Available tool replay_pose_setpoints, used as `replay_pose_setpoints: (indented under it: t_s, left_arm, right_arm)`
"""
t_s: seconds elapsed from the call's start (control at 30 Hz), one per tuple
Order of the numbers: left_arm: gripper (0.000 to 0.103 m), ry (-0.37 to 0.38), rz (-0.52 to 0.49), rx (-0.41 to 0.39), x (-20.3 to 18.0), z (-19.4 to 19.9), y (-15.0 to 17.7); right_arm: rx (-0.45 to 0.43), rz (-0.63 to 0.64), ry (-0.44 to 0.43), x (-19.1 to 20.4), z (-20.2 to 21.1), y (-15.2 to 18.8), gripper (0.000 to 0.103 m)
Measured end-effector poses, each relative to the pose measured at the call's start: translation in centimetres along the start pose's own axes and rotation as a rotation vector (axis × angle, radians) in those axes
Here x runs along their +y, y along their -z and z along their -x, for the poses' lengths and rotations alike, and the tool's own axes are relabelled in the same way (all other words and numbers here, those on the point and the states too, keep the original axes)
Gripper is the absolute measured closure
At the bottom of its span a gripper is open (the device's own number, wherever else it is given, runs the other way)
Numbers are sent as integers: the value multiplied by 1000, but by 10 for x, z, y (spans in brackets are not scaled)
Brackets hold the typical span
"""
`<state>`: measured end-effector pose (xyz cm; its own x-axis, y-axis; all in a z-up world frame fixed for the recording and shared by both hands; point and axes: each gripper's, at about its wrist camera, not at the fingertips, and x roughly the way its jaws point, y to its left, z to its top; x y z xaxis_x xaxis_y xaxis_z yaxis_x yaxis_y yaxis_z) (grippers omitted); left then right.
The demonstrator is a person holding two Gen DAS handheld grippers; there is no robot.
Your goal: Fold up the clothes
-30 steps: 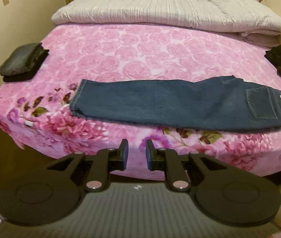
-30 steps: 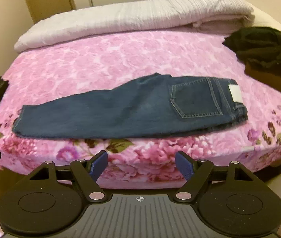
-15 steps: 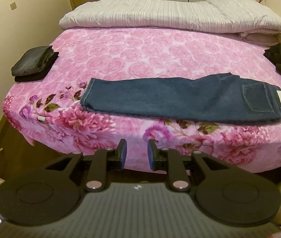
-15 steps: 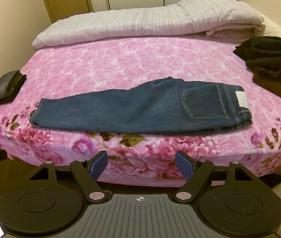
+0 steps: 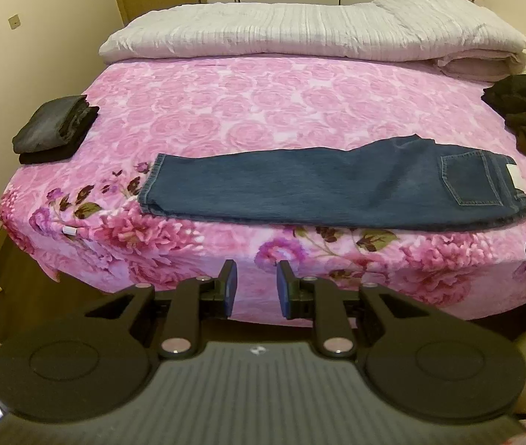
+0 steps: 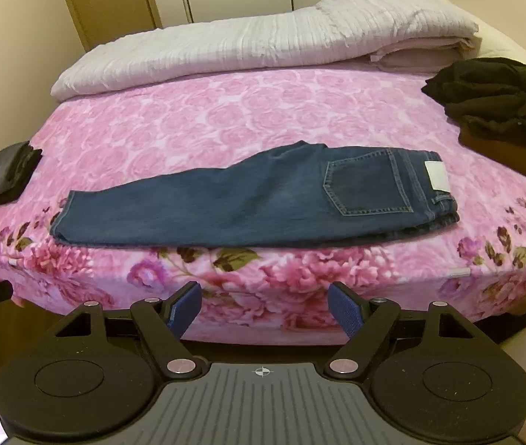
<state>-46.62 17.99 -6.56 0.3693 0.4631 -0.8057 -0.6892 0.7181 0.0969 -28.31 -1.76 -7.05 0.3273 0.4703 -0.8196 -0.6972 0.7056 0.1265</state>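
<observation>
Left wrist view: we saw jeans (image 5: 329, 193) flat on the bed (image 5: 263, 111), beyond our empty left tool (image 5: 253, 289), parted narrowly; right tool (image 6: 264, 309) spread wide.

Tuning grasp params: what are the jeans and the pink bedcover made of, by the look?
Jeans: blue denim, matte; contrast stitching around the back pocket, hemmed cuff, pale waistband patch.
Pink bedcover: probably plush fleece; soft printed roses, slight sheen, no visible weave. Fibre cannot be told.
</observation>
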Motion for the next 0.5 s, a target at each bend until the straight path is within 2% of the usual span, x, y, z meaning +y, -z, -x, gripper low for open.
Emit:
replay_pose_setpoints:
  t_s: [0.2,0.37,0.5]
  left_arm:
    - [83,30,10,40,1,-18,-2]
    - [83,93,79,85,15,-46,-14]
    - [83,104,106,104,27,-72,-28]
  right_arm:
    - [28,-27,2,-3,-12,-1,25]
    - [58,-59,0,-3,-29,-9,25]
    - [93,-81,22,-2,-50,-20,25]
